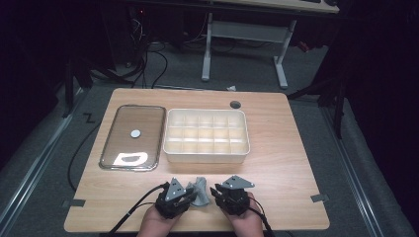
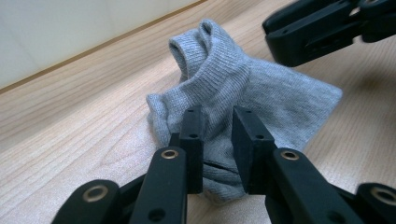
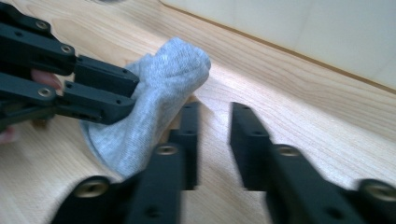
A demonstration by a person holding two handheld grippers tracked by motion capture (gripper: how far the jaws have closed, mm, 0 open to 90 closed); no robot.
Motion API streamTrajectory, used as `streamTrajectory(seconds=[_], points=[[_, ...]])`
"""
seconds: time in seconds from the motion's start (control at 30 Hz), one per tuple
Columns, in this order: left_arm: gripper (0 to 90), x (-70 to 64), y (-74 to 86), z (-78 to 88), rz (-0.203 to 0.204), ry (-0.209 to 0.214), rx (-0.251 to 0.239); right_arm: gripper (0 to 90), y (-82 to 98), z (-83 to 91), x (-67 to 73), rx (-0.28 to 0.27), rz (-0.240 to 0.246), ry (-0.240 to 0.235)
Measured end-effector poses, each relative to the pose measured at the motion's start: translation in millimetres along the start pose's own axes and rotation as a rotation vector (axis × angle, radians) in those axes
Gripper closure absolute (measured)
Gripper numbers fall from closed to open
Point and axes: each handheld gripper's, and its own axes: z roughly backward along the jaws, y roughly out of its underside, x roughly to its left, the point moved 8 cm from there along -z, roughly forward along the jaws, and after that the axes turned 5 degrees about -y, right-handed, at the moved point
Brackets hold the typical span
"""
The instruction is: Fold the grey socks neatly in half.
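Two claws meet over one grey sock (image 1: 199,192) in the high view, at the six o'clock edge of the table (image 1: 291,187). The left claw (image 1: 187,193) comes at the sock from its nine o'clock side and the right claw (image 1: 216,192) stands at its three o'clock side. At twelve o'clock from them sits the white compartment tray (image 1: 206,156), every cell bare, and at ten o'clock lies the clear lid (image 1: 132,138). I judge the work barely begun: the sock is bunched and gripped, nothing is stowed, and the carry to the tray is all ahead.

Seen along the left claw (image 2: 218,149), the jaws pinch a fold of the sock (image 2: 243,88) between them, clenched on the fabric. The sock is ribbed grey knit, its cuff standing up in a rolled loop toward twelve o'clock, the body spreading flat toward three o'clock. The right claw (image 2: 275,35) hangs at one o'clock.

Seen along the right claw (image 3: 212,140), the jaws are parted with bare wood between them, so it is released. The sock (image 3: 159,93) lies at ten o'clock, just beside the near jaw, held by the left claw (image 3: 128,95).
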Motion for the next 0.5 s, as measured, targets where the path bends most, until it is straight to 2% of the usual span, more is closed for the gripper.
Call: streamTrajectory(seconds=[0.13,0.23,0.37,0.5], points=[[74.3,0.0,0.0,0.0,-0.002,0.000,0.001,85.6,7.3,-10.5,3.7,0.041,0.008,-0.047],[74.3,-0.2,0.1,0.1,0.002,0.003,0.001,90.0,6.4,-15.8,7.1,0.045,0.025,-0.065],[74.2,-0.5,0.2,0.2,-0.007,-0.003,0.002,90.0,1.8,-16.7,12.1,0.017,0.047,-0.061],[74.0,-1.0,0.3,0.2,-0.013,-0.008,0.003,90.0,4.0,-17.4,15.6,0.017,0.079,-0.041]])
